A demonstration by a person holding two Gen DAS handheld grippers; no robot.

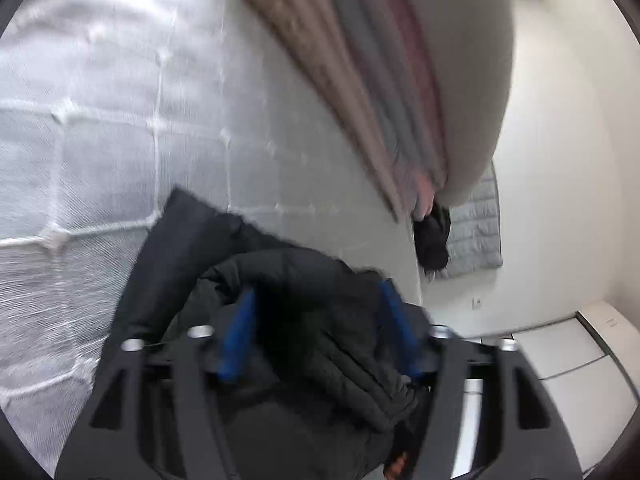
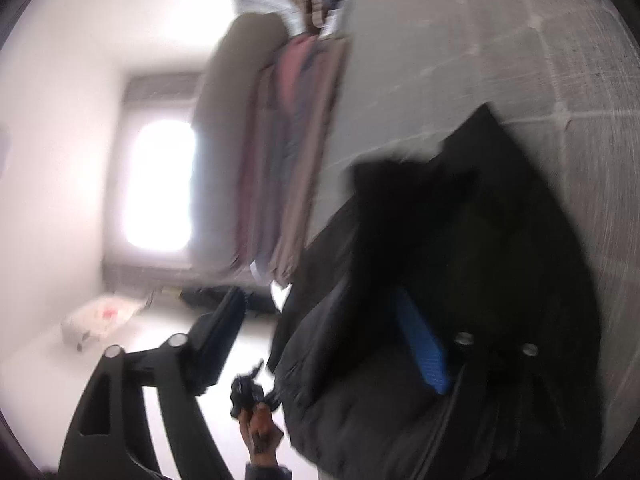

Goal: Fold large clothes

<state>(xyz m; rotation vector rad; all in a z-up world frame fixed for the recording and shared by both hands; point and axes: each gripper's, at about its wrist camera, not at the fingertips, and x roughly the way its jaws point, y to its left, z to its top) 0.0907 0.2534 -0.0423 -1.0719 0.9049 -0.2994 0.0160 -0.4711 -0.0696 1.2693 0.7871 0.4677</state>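
A black puffer jacket (image 1: 280,280) lies bunched on a white quilted mattress (image 1: 100,120). My left gripper (image 1: 318,292) is right over it, and its blue pads (image 1: 240,336) stand wide apart with a fold of the jacket lying loose between them. In the right wrist view the same jacket (image 2: 460,240) hangs over the mattress edge (image 2: 460,60). The right gripper (image 2: 320,296) is open. One blue pad (image 2: 424,348) rests against the dark fabric and the other finger (image 2: 220,328) is out over the floor. Both pictures are blurred.
A stack of folded brown, grey and pink cloths (image 1: 360,80) and a beige pillow (image 1: 460,60) lie further up the mattress. A hand (image 2: 260,428) shows below the right gripper. On the floor are a white bag (image 2: 100,316) and a white cabinet (image 1: 580,344).
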